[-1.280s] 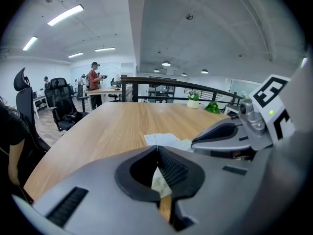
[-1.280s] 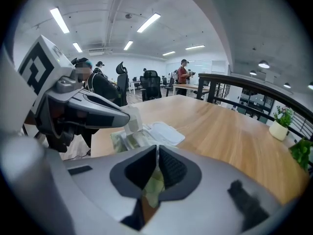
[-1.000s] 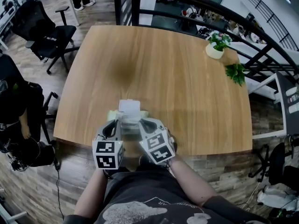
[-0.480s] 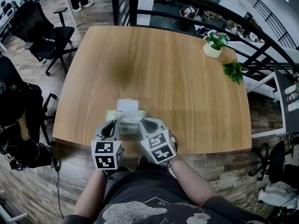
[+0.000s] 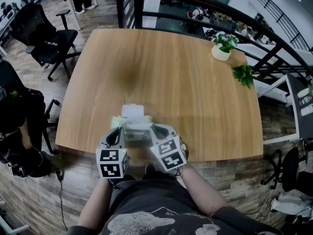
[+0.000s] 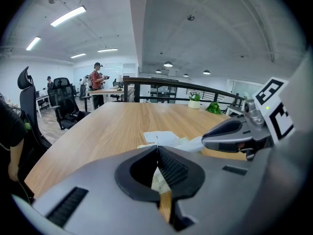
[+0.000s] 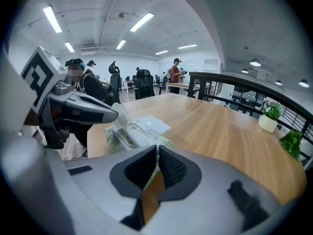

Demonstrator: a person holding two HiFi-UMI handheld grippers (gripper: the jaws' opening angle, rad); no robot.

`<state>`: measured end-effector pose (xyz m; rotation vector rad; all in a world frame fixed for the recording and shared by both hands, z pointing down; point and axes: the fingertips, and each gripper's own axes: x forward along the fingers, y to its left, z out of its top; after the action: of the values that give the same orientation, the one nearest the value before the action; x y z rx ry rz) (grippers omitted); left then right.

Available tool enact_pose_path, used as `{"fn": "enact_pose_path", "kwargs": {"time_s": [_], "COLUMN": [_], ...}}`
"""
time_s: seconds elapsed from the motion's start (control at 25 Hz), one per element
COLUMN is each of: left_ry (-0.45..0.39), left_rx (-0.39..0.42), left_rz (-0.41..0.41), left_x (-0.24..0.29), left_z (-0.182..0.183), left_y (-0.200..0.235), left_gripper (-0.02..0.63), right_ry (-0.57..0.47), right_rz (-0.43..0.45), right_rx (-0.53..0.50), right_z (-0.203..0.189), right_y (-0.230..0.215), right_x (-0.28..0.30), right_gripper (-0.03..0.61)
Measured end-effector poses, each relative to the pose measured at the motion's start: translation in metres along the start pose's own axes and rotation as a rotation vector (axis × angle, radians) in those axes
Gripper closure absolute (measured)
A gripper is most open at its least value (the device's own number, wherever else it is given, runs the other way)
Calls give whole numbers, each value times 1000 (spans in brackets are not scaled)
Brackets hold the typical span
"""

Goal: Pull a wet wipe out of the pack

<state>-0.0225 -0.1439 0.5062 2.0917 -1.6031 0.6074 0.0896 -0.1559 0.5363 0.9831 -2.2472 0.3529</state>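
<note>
While my left claw and my right claw are both staying pinched shut, tips at the mouth of the pale green soft-plastic wipe pack lying white-lidded and open by the wooden table's near edge, nothing is rising yet, so the pull is still waiting.

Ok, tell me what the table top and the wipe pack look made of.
Table top: wood or wood-look laminate, matte, grain streaks show.
Wipe pack: soft plastic film, shiny and crinkled.
Its lid: stiff white plastic, apparently.
</note>
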Motion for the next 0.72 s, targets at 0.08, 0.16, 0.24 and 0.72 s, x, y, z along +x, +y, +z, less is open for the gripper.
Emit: {"fn": "enact_pose_path", "kwargs": {"time_s": [0.08,0.16,0.24,0.72], "left_ry": [0,-1,-1,4], "left_rx": [-2,-1,2,23], "left_rz": [3,4,5,-37], "left_x": [0,0,0,1], "left_z": [0,0,1,-1], "left_y": [0,0,0,7], "left_gripper": [599,600,600,599], "right_ry": [1,-7,-18,-22], "right_rz": [-8,-16,-25,-127], "right_rx": [10,20,24,63], "right_z": [-2,-1,0,-13], "right_y": [-4,-8,-11,-31], "right_x": [-2,-6,-11,-28], "right_gripper": [545,545,545,545]}}
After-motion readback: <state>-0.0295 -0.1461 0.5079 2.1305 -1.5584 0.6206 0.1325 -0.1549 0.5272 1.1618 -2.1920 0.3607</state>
